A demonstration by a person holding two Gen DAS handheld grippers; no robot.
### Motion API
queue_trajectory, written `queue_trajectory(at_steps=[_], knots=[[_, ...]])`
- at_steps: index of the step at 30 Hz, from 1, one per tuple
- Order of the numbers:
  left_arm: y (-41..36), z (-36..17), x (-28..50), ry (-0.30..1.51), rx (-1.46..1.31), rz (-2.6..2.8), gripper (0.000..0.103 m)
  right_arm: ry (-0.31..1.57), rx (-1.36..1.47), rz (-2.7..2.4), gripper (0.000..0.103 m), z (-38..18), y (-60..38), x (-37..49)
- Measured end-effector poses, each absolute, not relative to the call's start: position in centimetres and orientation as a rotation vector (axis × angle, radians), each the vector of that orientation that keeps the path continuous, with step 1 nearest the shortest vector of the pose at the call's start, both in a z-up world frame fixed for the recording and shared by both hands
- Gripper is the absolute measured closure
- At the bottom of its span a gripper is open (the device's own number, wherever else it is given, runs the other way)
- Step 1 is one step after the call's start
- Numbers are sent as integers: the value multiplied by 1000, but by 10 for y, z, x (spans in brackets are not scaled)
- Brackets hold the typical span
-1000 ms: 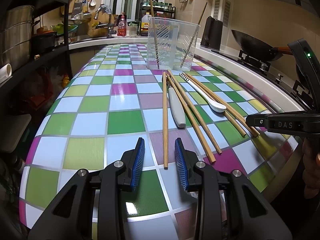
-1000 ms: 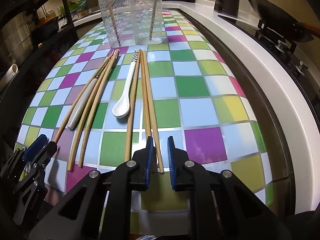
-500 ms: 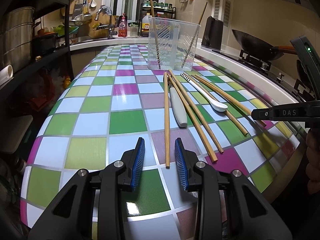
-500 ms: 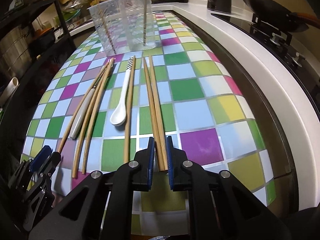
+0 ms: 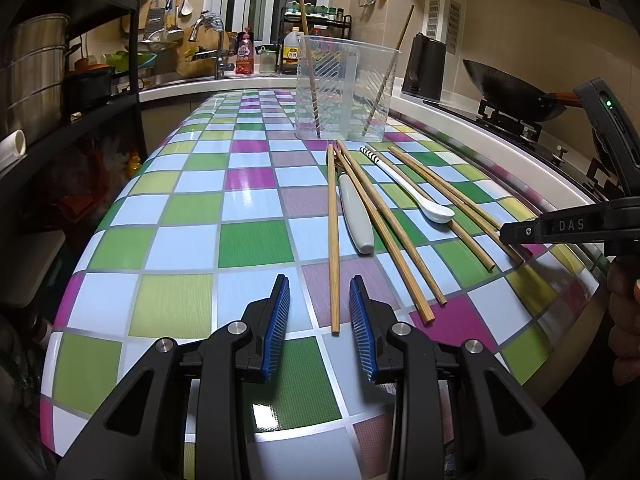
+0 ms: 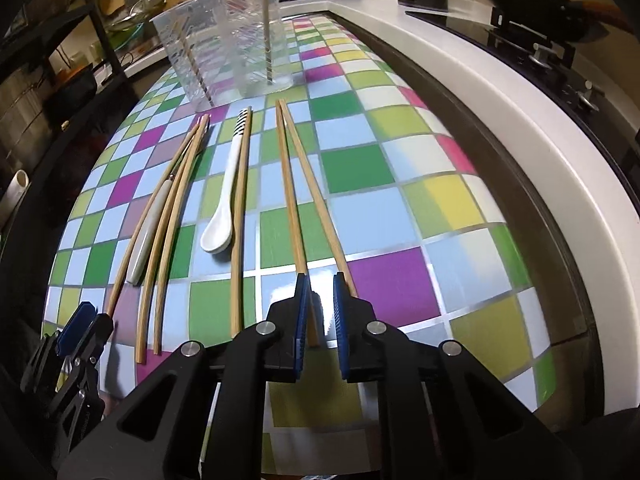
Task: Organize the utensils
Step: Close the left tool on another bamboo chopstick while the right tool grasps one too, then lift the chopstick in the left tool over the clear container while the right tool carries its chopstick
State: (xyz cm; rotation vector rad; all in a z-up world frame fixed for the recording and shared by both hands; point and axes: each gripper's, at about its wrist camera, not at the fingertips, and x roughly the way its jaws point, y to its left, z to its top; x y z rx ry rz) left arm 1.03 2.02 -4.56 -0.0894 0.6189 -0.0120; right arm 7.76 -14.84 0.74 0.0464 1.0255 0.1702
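The pair of chopsticks (image 6: 289,184) lies on the table (image 6: 392,280) running toward 12 o'clock from the right gripper (image 6: 320,292); half a second ago both sticks sat side by side in its gap, near parallel; now their near ends have splayed, the far tips touching; the left stick (image 6: 294,220) runs between the jaws, hard by the left pad, while the right stick (image 6: 320,208) passes under the outside of the right finger; the jaws are closed down narrow on that left stick, and it reads as a pinch, though a sliver of table shows beside it; so the grab seems to have caught one stick and not two, and I judge the second needs another pass, or a re-grip to gather both.

At 10 o'clock lies the spoon (image 6: 218,236), a chopstick touching its right side; further toward 9 o'clock lie three more sticks around a grey handle (image 6: 142,248); none of these is lifted.

The cup (image 6: 224,40) stands at 11 o'clock, well apart, two sticks already leaning inside; most of the sorting is undone.

The left gripper (image 5: 318,308) hovers low with its jaws apart and empty, as it did a second ago; the near end of a lone stick (image 5: 333,240) lies on the table between its fingertips, untouched.
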Motion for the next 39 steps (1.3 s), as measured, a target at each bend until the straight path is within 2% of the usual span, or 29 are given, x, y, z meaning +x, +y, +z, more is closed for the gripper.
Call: queue_trajectory(at_steps=[8, 11, 18, 19, 24, 39], knots=[[18, -46, 10, 617, -79, -12, 71, 1041, -12, 212, 90, 2, -136, 75], [17, -46, 10, 615, -68, -7, 71, 1035, -44, 226, 96, 2, -130, 73], [9, -46, 13, 618, -31, 25, 72, 1018, -78, 242, 96, 4, -124, 69], [8, -46, 13, 616, -21, 33, 73, 1013, -79, 243, 96, 5, -123, 68], [-6, -45, 15, 613, 21, 29, 98, 995, -67, 241, 97, 11, -124, 67], [-1, -25, 10, 569, 27, 53, 98, 904, 8, 238, 97, 39, -134, 64]])
